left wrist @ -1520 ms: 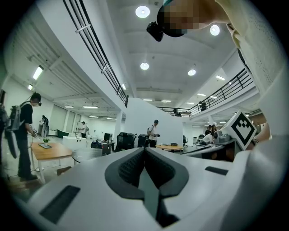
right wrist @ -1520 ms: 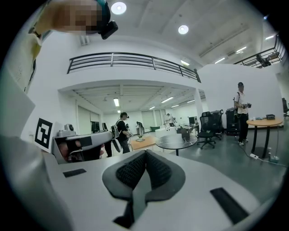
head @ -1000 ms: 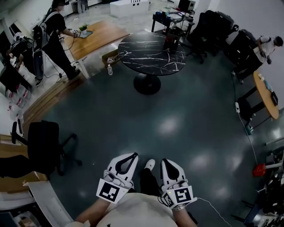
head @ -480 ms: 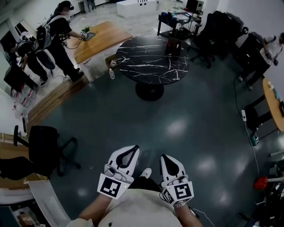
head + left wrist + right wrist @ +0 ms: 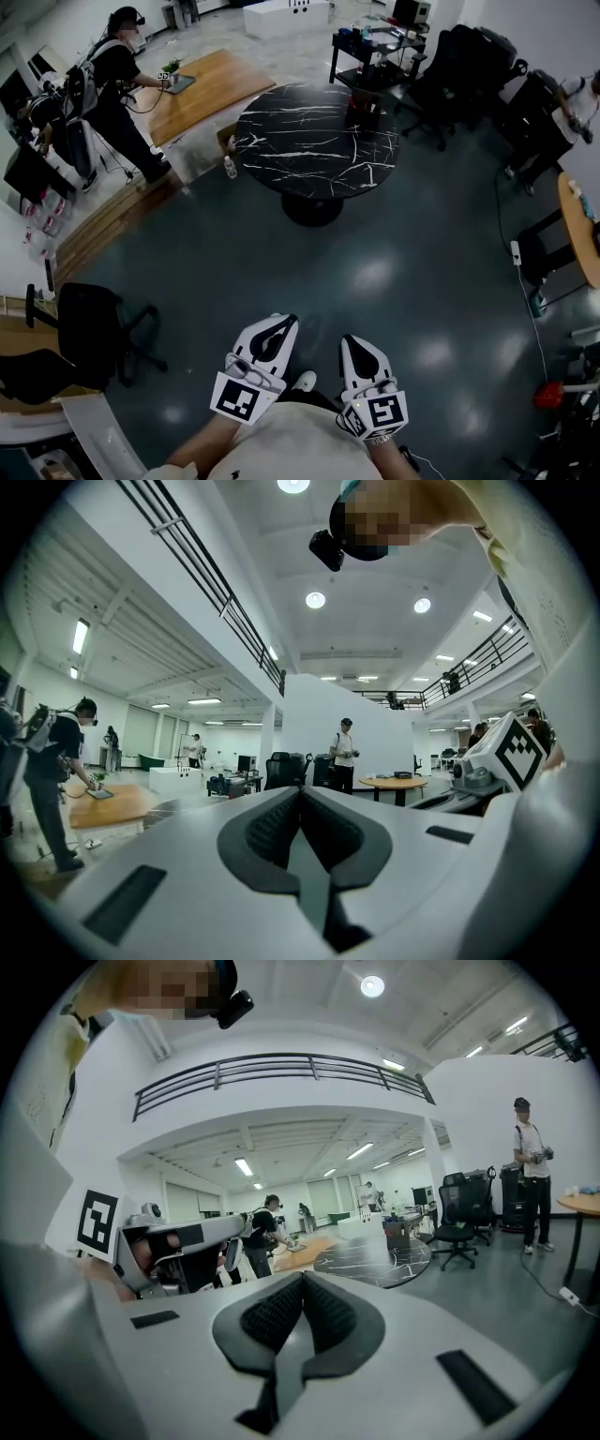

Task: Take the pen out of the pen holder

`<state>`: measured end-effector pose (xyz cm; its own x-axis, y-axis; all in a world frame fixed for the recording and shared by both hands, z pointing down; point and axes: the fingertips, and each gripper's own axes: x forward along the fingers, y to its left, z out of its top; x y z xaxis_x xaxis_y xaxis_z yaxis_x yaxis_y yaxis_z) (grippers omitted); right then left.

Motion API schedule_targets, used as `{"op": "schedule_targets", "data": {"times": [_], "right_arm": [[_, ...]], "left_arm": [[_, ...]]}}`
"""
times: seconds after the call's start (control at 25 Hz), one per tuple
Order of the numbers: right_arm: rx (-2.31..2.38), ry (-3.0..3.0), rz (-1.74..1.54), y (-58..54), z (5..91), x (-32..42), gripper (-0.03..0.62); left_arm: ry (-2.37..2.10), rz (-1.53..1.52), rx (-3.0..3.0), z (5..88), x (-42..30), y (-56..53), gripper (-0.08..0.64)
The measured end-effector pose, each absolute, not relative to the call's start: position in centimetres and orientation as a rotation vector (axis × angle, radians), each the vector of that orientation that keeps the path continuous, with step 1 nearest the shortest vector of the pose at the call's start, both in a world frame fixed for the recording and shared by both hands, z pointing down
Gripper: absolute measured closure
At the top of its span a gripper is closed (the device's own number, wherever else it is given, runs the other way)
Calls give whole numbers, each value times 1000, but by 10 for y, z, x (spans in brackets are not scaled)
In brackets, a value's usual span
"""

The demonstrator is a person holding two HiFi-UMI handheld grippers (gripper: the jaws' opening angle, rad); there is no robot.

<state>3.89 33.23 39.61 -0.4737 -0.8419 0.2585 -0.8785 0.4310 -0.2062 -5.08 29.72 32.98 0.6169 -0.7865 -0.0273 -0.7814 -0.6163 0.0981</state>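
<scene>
Not much task action to report yet, the last second has just been walking. The grey floor (image 5: 375, 272) has slid back under me, and the round black marbled counter (image 5: 300, 141) sits a bit bigger and lower in the head view than it did a second ago. So I'm closing on it, but it's still well apart from me with a wide stretch of floor between. My shoe (image 5: 302, 380) has dropped back toward my body between the two tools, which fits being mid-step. The tools themselves have barely budged relative to me. The left hand-held gripper (image 5: 278, 323) and the right hand-held gripper (image 5: 354, 343) are tucked in near my chest, side by side, pointing ahead. Each one's own view shows the pads pressed together with nothing between them, so both are closed and empty. As for the target, there's a small dark object (image 5: 364, 103) standing near the far right edge of the counter. My guess is that's the pen holder, but it's too small to tell, and I can't make out a pen in it at all. So I'd call this still the approach. I need to reach the counter and get one set of jaws apart before any grab.
</scene>
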Motion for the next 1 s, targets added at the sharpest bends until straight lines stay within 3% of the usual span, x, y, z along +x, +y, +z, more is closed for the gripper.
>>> {"op": "schedule_targets", "data": {"times": [1.0], "right_arm": [[1791, -2343, 424, 32, 380, 27, 574]], "left_arm": [[-1124, -149, 2813, 336, -86, -19, 548]]}}
